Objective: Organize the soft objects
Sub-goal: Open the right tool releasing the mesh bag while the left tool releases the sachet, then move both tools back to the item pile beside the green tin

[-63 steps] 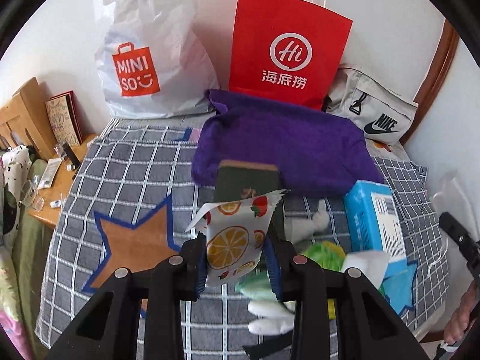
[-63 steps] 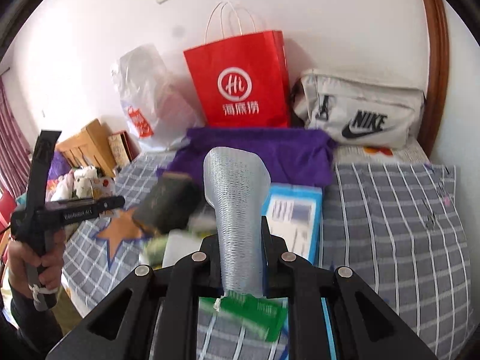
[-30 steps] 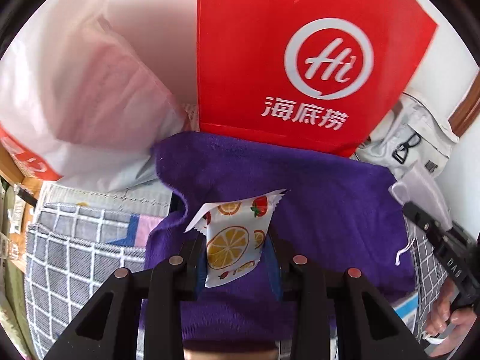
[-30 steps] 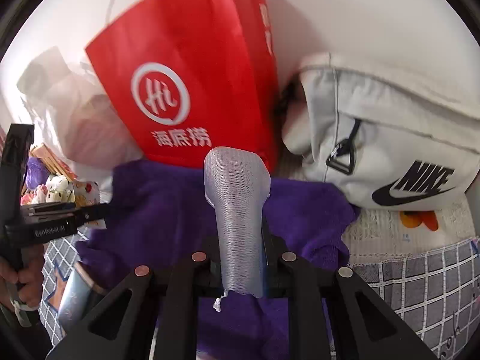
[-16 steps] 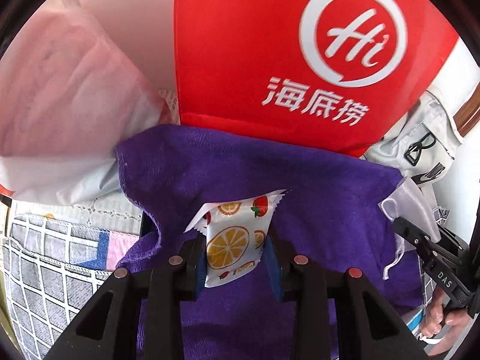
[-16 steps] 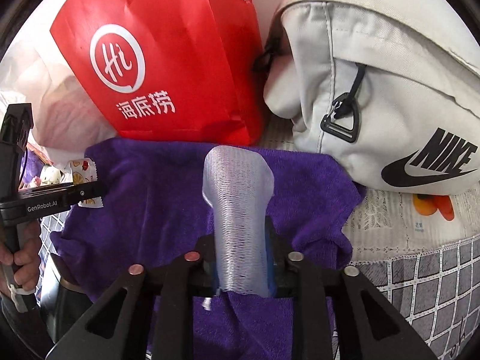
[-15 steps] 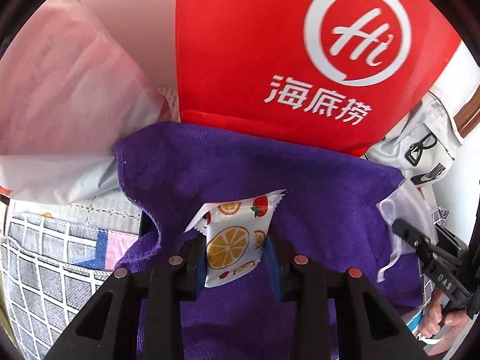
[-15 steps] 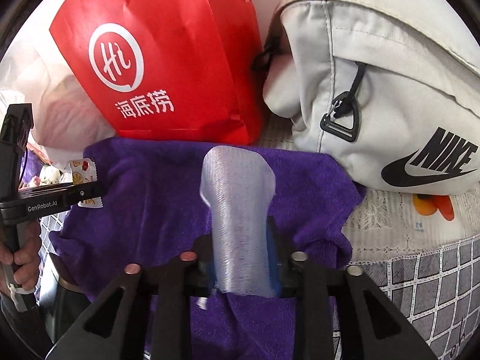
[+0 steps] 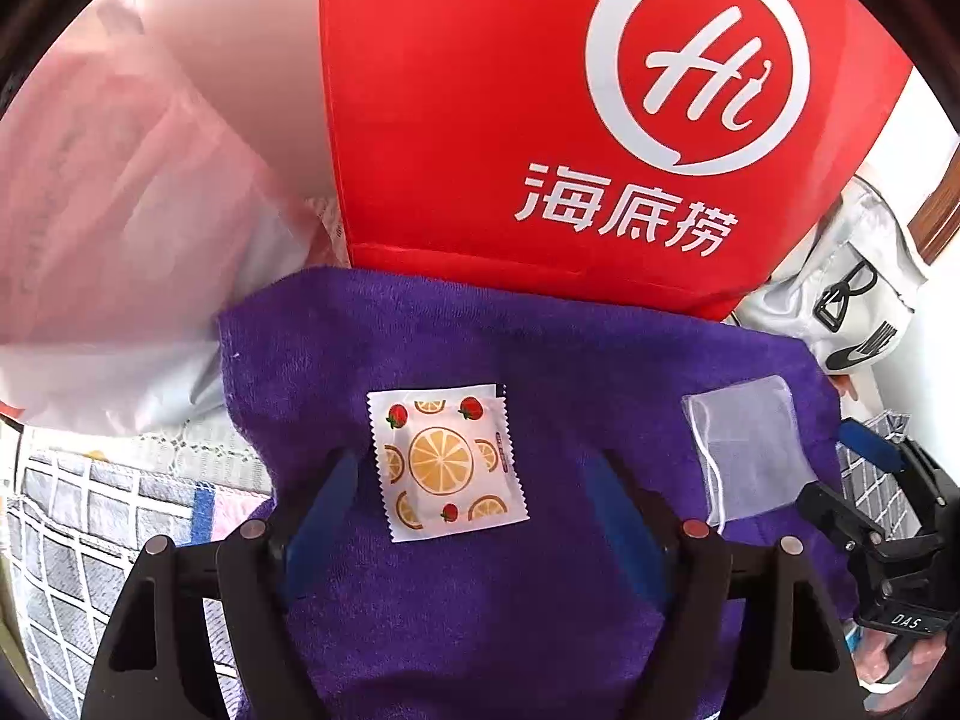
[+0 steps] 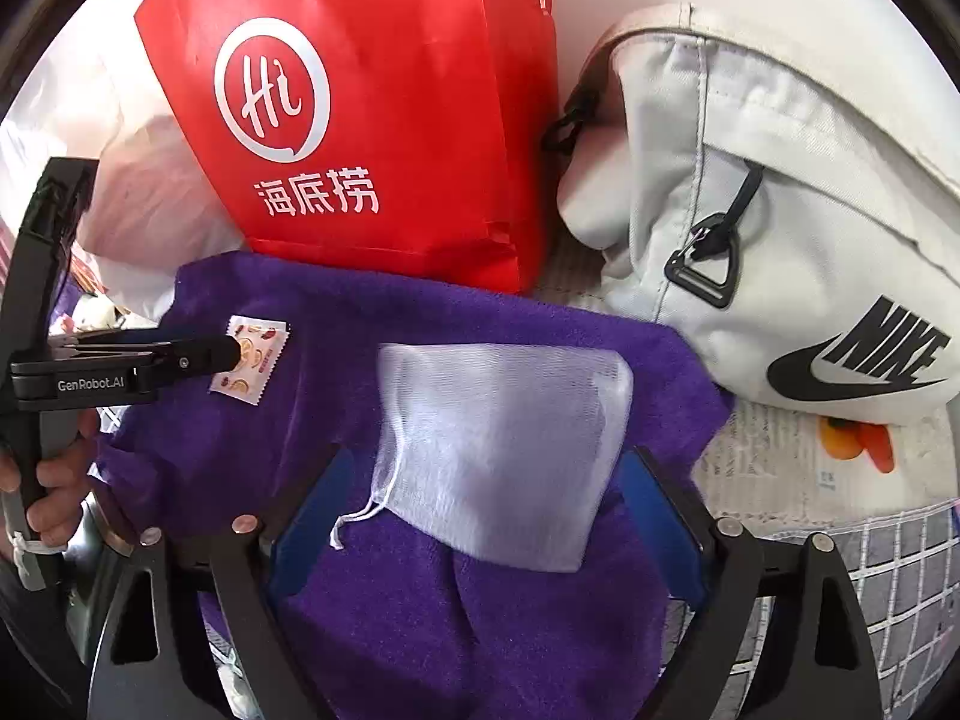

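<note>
The purple towel (image 9: 540,600) spreads wide in front of me on the checked bedspread (image 10: 888,570), backed by the red paper bag (image 9: 540,90), the grey sling bag (image 10: 810,210) and the white plastic bag (image 9: 120,210). That towel looks like my drop spot.

My right gripper (image 10: 480,516) is opening, jaws spreading wide, and the white mesh pouch (image 10: 498,456) lies flat on the towel between them, pads clear of it. My left gripper (image 9: 474,480) is opening too; the fruit-print sachet (image 9: 447,459) lies flat on the towel between its blue pads, untouched.

So I judge two soft things delivered, side by side but apart. What else waits behind me I cannot see from here; likely more to fetch.
</note>
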The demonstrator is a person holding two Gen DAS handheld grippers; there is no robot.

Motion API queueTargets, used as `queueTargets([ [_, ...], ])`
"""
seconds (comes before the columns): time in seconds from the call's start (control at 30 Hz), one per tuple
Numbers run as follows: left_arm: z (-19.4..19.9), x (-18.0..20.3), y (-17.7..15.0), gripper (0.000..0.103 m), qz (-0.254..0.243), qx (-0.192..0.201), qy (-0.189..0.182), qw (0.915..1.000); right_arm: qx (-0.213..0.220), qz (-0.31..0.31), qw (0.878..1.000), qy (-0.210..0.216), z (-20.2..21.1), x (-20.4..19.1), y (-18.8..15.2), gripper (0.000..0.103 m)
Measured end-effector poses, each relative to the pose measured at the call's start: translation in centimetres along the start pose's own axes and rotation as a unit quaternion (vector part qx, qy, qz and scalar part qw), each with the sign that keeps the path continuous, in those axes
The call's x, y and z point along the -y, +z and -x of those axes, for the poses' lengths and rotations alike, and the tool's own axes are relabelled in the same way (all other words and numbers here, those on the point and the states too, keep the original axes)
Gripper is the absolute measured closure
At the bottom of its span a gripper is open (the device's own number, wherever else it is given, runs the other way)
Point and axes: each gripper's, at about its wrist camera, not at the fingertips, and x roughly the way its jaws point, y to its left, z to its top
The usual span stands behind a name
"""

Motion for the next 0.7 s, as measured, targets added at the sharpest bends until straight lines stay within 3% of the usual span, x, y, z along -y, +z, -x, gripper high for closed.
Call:
queueTargets([
  [0.17, 0.7, -0.1, 0.0, 0.024, 0.001, 0.012, 0.006, 0.9999, 0.020, -0.027, 0.999, -0.005, 1.0, 0.9, 0.2, 0.013],
  [0.43, 5.6, 1.8, -1.7, 0.024, -0.041, 0.068, 0.039, 0.9961, 0.059, -0.059, 0.996, -0.016, 5.7, 1.2, 0.2, 0.017],
  [0.57, 7.8, 0.8, -2.3, 0.024, -0.032, 0.071, 0.008, 0.9969, 0.066, -0.025, 0.997, -0.028, 9.0, -0.4, -2.1, 0.017],
  [0.7, 10.2, 0.0, -4.0, 0.024, -0.021, 0.076, -0.005, 0.9969, 0.058, -0.038, 0.998, -0.002, 11.9, -1.6, -6.3, 0.017],
])
